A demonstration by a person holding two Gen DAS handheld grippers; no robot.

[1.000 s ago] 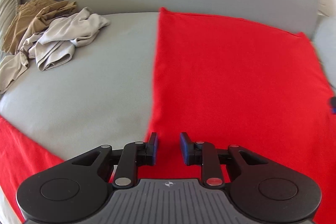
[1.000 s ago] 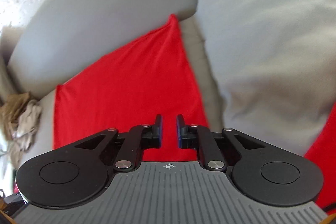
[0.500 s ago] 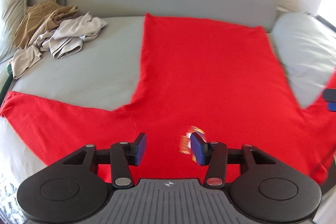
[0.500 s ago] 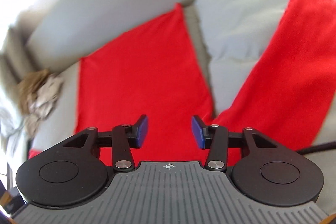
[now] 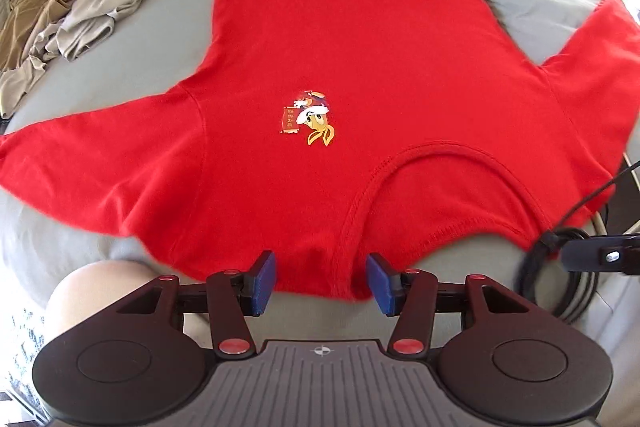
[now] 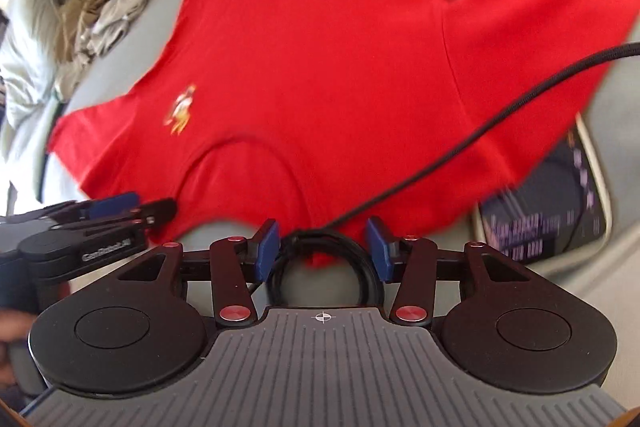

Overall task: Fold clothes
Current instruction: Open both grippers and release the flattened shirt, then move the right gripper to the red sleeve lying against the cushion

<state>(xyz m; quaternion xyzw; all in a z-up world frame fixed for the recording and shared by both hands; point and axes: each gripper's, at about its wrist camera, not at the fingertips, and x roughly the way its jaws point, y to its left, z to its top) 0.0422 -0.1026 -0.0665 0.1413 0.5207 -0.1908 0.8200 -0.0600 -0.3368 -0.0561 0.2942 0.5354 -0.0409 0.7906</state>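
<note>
Red tee (image 5: 340, 67) spread flat on sofa (image 5: 120, 75), collar at 6. Left claw (image 5: 322, 283) closing a bit, right claw (image 6: 322, 247) opening; both empty. Tip: fold sleeves inward first, edges aligned, w/o wrinkles.

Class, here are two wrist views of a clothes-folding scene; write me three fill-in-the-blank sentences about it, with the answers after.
1. The T-shirt spread flat on the sofa is coloured ____.
2. The small cartoon print sits just beyond the shirt's ____.
3. The crumpled clothes lie at the sofa's far ____ in both views.

Answers: red; neckline; left
</note>
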